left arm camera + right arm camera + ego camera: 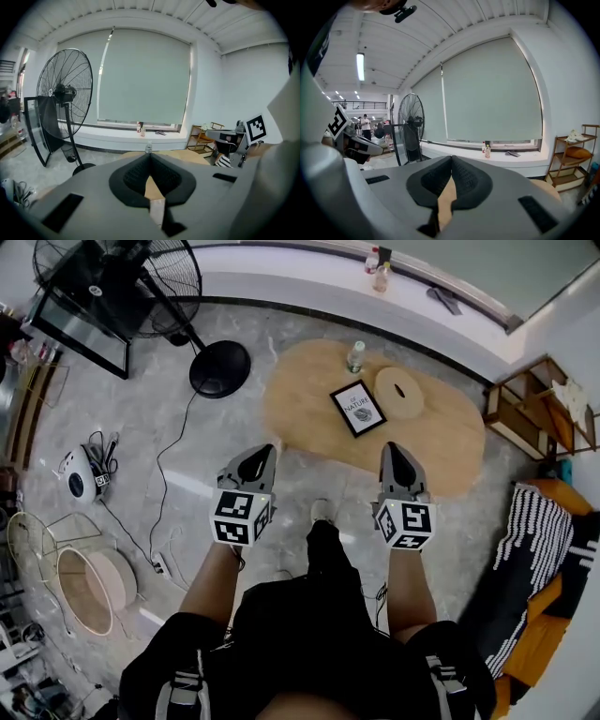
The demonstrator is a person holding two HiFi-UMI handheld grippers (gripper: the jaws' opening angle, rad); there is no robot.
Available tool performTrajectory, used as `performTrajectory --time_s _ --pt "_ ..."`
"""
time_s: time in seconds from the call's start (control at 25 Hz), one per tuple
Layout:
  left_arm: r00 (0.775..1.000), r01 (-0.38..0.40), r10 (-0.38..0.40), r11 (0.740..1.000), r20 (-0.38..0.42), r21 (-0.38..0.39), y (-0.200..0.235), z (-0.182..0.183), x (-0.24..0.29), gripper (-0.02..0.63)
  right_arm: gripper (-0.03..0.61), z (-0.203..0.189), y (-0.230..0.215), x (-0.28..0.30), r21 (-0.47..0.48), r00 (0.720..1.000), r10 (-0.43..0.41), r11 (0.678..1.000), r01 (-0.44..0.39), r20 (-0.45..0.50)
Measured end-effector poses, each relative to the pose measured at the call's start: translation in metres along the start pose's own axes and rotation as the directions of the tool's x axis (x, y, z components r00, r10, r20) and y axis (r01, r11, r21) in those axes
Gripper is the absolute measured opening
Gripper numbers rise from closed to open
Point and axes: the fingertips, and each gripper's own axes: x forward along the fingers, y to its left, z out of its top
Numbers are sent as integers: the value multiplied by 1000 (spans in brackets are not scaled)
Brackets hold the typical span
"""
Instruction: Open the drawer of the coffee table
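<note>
The oval light-wood coffee table [309,418] lies ahead of me in the head view, with a framed picture [357,408], a round wooden lid [398,392] and a small bottle [355,356] on top. No drawer front shows from here. My left gripper [269,448] hangs just short of the table's near edge, jaws shut and empty. My right gripper [389,447] hovers over the near edge, also shut on nothing. In the left gripper view the closed tips [150,154] point at the tabletop [187,155]; the right gripper's tips [451,158] meet likewise.
A standing fan [217,367] with a black round base stands left of the table, its cable trailing over the floor. A wooden shelf [539,409] is at the right, a striped cushion [534,540] nearer. Bottles [379,270] sit on the window sill. Round baskets [89,587] lie at left.
</note>
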Motion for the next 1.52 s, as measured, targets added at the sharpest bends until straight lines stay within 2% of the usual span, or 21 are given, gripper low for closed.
performTrajectory --time_s 0.16,0.36,0.52,0.68,0.8,0.92,1.04,1.16,1.32,1.4,1.52 --pt "1000 -14 14 1000 18 -1 24 -66 4 20 15 -58 23 -1 -5 1000 16 1000 -16 4" --pt "998 -33 34 999 61 -25 69 -170 25 20 15 -152 43 4 -31 1000 2 1000 -1 30" --pt "990 -38 38 999 133 -5 85 -252 62 20 15 -243 28 8 -16 997 -24 1000 25 79" --pt "977 -31 18 998 211 57 87 -334 98 20 15 -333 10 7 -50 988 -71 996 79 136" --pt "963 -13 -7 997 270 73 91 -385 111 20 15 -382 8 -3 -57 982 -74 995 86 176" --pt "953 -6 -18 997 301 80 100 -422 121 20 15 -414 4 -14 -48 972 -89 994 101 219" --pt "963 -13 -7 997 271 72 111 -454 130 20 15 -440 3 -22 -27 969 -125 991 134 214" --pt "967 1 -9 1000 254 32 118 -472 134 18 15 -457 8 -20 -38 974 -131 989 140 186" --pt "966 14 -25 999 256 45 121 -483 144 20 15 -469 7 -11 -64 975 -145 985 158 170" --pt "965 48 -56 998 258 37 119 -488 152 20 15 -475 6 -6 -75 978 -148 984 160 150" --pt "950 126 -105 991 293 -55 124 -495 165 20 17 -486 4 1 -131 985 -139 980 151 97"
